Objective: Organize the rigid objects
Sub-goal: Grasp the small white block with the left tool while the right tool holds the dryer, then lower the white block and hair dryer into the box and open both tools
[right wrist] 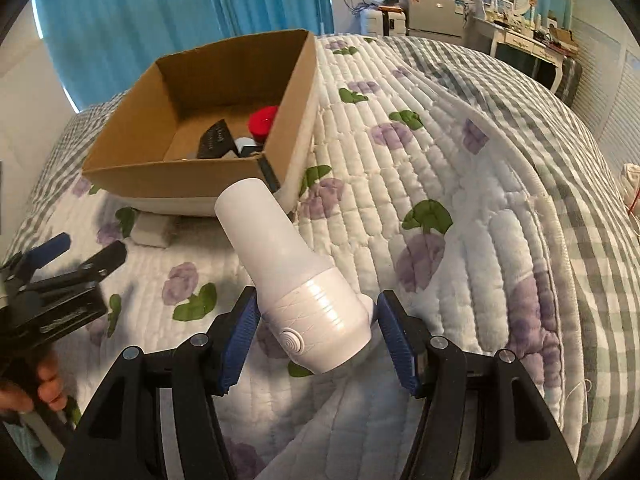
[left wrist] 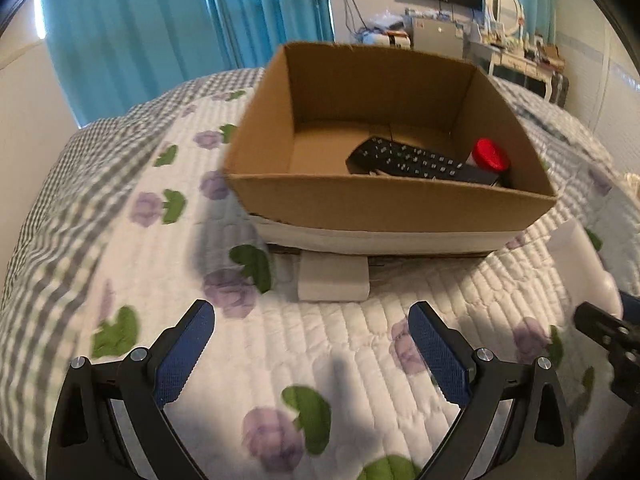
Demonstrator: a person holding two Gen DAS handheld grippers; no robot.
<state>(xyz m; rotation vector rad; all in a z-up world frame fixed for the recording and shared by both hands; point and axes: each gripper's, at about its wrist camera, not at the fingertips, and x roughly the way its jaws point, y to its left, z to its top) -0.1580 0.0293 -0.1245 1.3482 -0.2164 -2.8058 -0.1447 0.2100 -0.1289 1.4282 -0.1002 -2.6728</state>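
A quilted bedspread [right wrist: 460, 168] printed with purple flowers and green leaves, edged in grey check, covers the bed and carries everything else. On it sits an open cardboard box [left wrist: 320, 92], its lower band white, with a small white block [left wrist: 333, 278] lying against the foot of its near wall. Inside the box a black remote control [left wrist: 420, 160] lies flat, and a red-capped container [left wrist: 490, 154] stands just beside its far end, close to the right wall. In the right wrist view a white handheld appliance [right wrist: 296, 276] with a cylindrical nozzle and a round ribbed button is tilted, nozzle pointing toward the box's near corner. The right gripper [right wrist: 316, 332] has its blue pads against the appliance's wide rear body, gripping it above the quilt. The left gripper [left wrist: 312, 354] is released, its blue pads spread wide with only quilt between them, facing the box.
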